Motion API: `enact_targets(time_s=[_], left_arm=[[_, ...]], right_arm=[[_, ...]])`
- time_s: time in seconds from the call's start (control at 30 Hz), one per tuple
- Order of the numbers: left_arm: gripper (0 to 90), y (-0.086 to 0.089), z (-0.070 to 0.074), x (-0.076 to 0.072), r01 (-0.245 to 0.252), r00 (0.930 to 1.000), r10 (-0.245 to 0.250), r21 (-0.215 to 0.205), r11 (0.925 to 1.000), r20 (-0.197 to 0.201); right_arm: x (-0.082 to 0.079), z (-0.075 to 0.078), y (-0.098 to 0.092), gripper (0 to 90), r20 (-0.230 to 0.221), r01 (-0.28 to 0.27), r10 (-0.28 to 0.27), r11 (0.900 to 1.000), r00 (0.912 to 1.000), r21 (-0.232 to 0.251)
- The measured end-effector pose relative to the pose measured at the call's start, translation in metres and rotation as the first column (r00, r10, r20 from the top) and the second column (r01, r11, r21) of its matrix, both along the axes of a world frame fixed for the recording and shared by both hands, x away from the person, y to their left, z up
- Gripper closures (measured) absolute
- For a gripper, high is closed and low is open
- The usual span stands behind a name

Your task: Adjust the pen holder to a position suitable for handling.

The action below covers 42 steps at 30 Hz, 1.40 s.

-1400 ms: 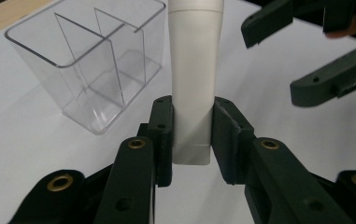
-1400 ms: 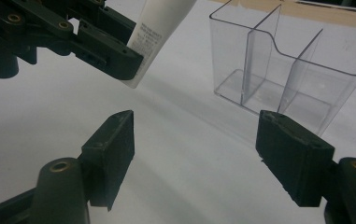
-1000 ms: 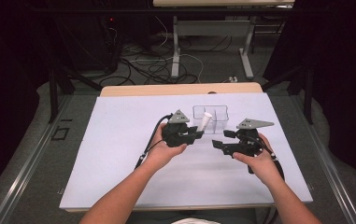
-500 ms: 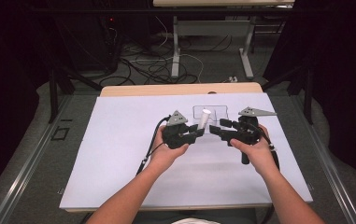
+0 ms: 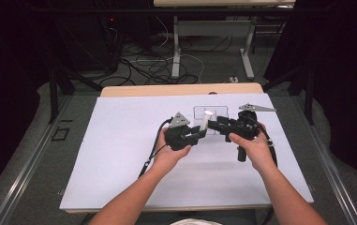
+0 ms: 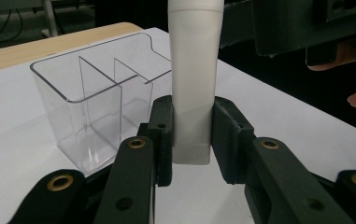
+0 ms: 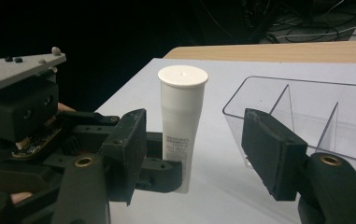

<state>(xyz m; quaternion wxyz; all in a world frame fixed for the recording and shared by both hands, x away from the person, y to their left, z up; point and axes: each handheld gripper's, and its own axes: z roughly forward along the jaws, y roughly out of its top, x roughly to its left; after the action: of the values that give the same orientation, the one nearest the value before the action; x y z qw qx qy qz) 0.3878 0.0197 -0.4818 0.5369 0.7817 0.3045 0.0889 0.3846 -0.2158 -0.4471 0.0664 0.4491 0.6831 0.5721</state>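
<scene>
Jaws, left gripper (image 6: 192,135): clamped on the lower end of a white cylindrical plastic tube (image 6: 193,79), one pad on each side.
Jaws, right gripper (image 7: 199,154): spread wide apart, holding nothing.
Tube position: held upright above the white table cover (image 5: 120,140), flat cap on top, in the high view between the two grippers.
Tube long axis: vertical, crossing the line between the right gripper's pads.
Key relation: in the right gripper view the tube stands beyond and between the open pads, closer to the left-hand pad, not touching either.
Nearer hand: the left holds it; the right gripper is just beside it.
Clear three-compartment plastic organiser (image 5: 211,112): stands on the cover just behind the tube, empty.
Likely next step: a handover or two-handed grip, judged from the open jaws facing the tube.
</scene>
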Motion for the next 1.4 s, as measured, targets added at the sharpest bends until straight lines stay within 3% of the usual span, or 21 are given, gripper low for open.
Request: enact_targets(time_s=[0.13,0.3,0.37,0.63,0.8,1.1,1.4], left_arm=[[71.6,-0.001,-0.002,0.0,-0.005,1.0,0.005,0.009,1.0,0.001],[71.6,-0.002,-0.001,0.001,-0.017,0.9999,0.017,-0.01,0.9998,-0.003],[71.6,-0.002,-0.001,0.001,-0.018,0.9998,0.018,-0.008,0.9998,0.001],[71.6,-0.007,-0.003,0.0,-0.007,1.0,0.007,0.009,0.9999,0.005],[71.6,-0.01,-0.003,-0.004,0.004,0.9999,-0.005,0.023,0.9997,0.013],[71.6,-0.01,-0.003,-0.004,-0.004,1.0,0.004,0.014,0.9999,0.008],[71.6,-0.01,-0.003,-0.004,-0.008,0.9999,0.008,0.022,0.9997,0.013]], right_arm=[[0.003,-0.001,0.003,41.1,-0.017,0.009,-0.009,1.0,0.9998,0.011],[0.008,-0.001,0.006,41.9,-0.045,0.016,-0.016,1.0,0.9989,0.011],[0.01,0.001,0.006,42.4,-0.062,0.015,-0.013,0.999,0.998,0.031],[0.014,0.004,0.006,44.5,-0.073,0.038,-0.033,0.998,0.9968,0.058],[0.016,0.004,0.008,45.7,-0.089,0.037,-0.033,0.999,0.9955,0.039],[0.018,0.001,0.011,55.4,-0.113,0.048,-0.041,0.997,0.9928,0.06],[0.019,-0.001,0.014,63.4,-0.137,0.033,-0.026,0.998,0.9902,0.049]])
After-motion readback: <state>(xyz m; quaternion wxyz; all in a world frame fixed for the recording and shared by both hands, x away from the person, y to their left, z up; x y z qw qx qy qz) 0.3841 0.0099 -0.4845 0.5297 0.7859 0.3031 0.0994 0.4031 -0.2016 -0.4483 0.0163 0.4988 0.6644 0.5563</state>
